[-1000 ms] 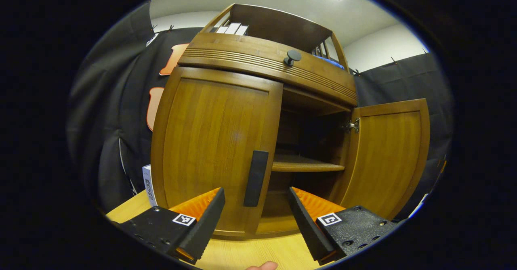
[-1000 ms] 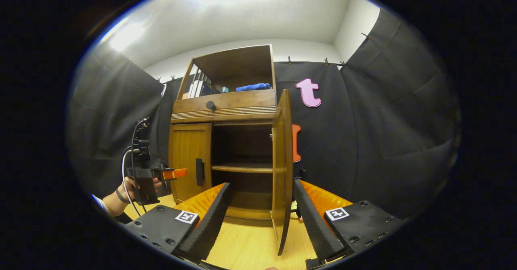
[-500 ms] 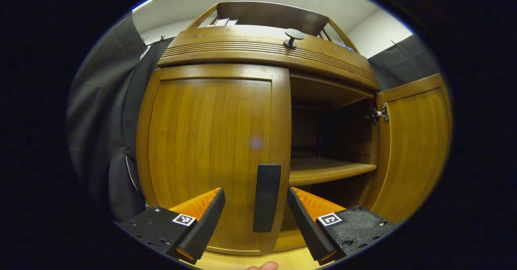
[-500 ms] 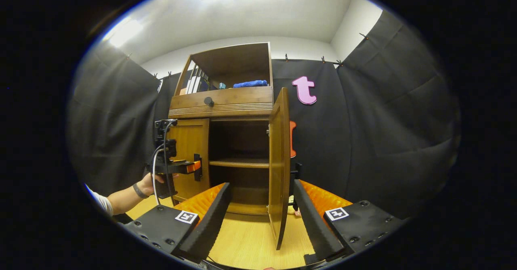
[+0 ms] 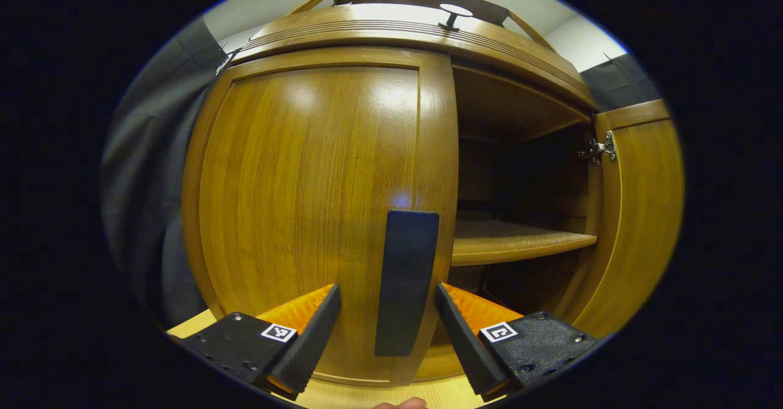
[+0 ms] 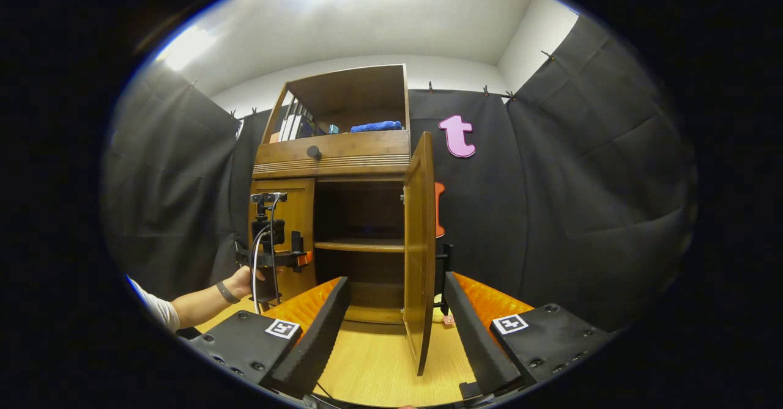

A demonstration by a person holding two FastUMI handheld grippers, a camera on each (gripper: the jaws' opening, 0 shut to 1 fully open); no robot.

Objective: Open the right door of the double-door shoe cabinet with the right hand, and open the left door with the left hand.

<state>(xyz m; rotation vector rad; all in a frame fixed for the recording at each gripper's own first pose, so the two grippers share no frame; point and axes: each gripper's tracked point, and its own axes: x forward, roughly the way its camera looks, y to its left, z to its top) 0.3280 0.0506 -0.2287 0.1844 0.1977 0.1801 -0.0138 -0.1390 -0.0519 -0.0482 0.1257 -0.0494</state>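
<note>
The left gripper (image 5: 386,329) has closed in on the left door (image 5: 312,201) over the last second: its fingers, spread apart, now flank the black handle (image 5: 405,280) without pressing it. The grasp looks like the next step. The right door (image 6: 419,250) stands swung open beside the handle, and the right gripper (image 6: 394,329), fingers apart, hangs clear of it.

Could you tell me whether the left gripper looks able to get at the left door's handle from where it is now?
Probably yes: the left gripper is open, the handle stands between its fingers, and nothing lies between them. The left door is not yet opened.
</note>
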